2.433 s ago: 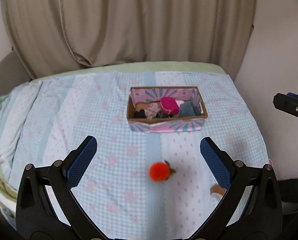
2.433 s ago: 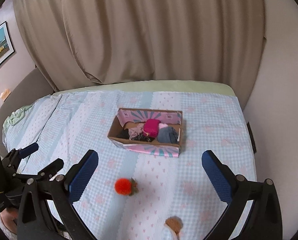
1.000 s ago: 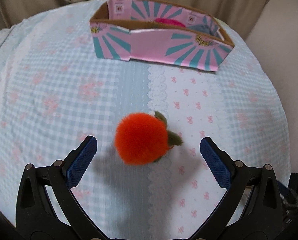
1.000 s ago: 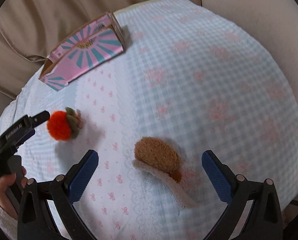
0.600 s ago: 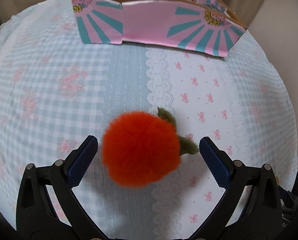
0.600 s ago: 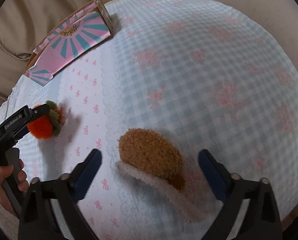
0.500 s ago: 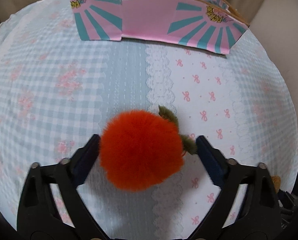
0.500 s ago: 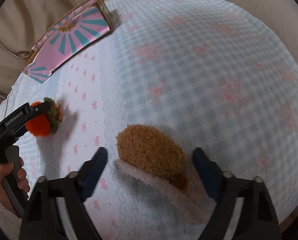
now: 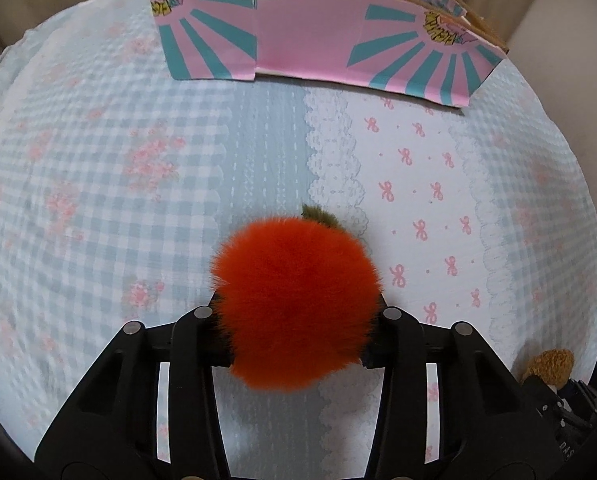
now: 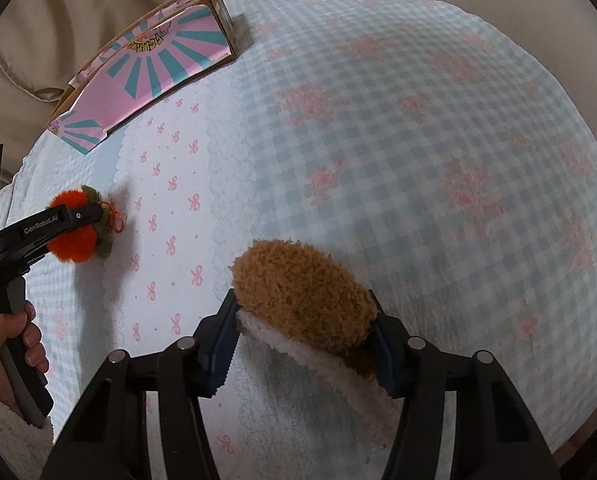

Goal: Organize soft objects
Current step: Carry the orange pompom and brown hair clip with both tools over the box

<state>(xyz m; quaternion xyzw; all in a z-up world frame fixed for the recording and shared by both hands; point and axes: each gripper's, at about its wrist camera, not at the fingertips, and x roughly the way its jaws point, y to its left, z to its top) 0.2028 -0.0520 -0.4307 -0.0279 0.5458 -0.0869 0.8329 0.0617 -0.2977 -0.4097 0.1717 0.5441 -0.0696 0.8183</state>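
Observation:
My left gripper [image 9: 296,320] is shut on a fluffy orange pompom fruit [image 9: 296,300] with green leaves, low over the bedspread; it also shows in the right wrist view [image 10: 72,232]. My right gripper [image 10: 304,344] is shut on a brown plush toy [image 10: 298,292] with a white fleecy base, resting on the bedspread; the toy shows at the lower right of the left wrist view [image 9: 550,368]. The pink and teal cardboard box [image 9: 318,48] stands beyond the pompom and shows at the upper left of the right wrist view [image 10: 154,68].
A blue gingham bedspread [image 9: 98,200] with pink flowers and bows covers the bed. Beige curtains [image 10: 78,8] hang behind the box. A wall [image 9: 570,40] rises at the right. The person's hand [image 10: 14,344] holds the left gripper's handle.
Both grippers came down from high above the bed to the toys. The left jaws closed on the orange pompom and the right jaws closed on the brown plush toy.

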